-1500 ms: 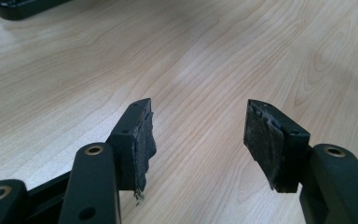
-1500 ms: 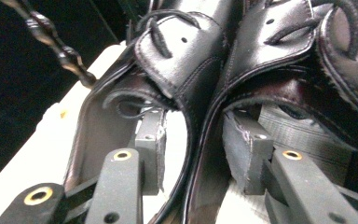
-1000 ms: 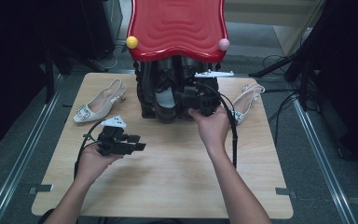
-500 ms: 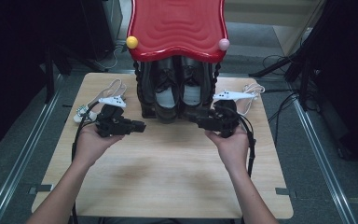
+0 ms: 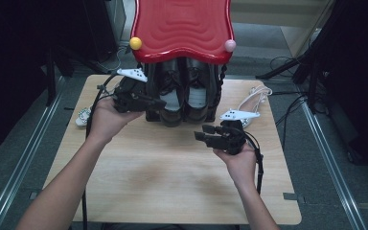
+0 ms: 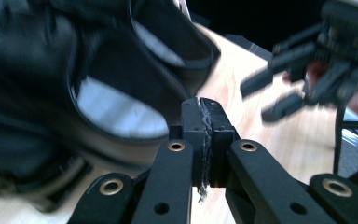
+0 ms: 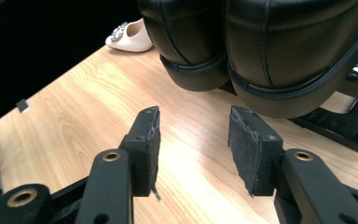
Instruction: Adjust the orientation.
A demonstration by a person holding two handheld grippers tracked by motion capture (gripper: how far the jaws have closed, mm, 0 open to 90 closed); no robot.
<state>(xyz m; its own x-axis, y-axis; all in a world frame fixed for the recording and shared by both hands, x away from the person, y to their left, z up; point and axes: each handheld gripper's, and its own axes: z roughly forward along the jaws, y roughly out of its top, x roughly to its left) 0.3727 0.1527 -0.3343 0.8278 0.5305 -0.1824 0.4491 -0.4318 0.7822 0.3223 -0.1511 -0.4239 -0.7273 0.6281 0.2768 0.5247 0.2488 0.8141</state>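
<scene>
Since half a second ago the left gripper [image 5: 146,102] has slid in against the black shoes [image 5: 184,93], jaws pressed together on nothing, while the right gripper [image 5: 207,133] pulled back over the wooden table [image 5: 139,177], jaws spread, empty. Shoes sit on the rack under the red tray [image 5: 182,26]; a white heel [image 7: 128,35] lies farther off.

2 shoes [image 5: 184,96] sit side by side on a rack [image 5: 182,28] at the table's [image 5: 148,182] far middle.
</scene>
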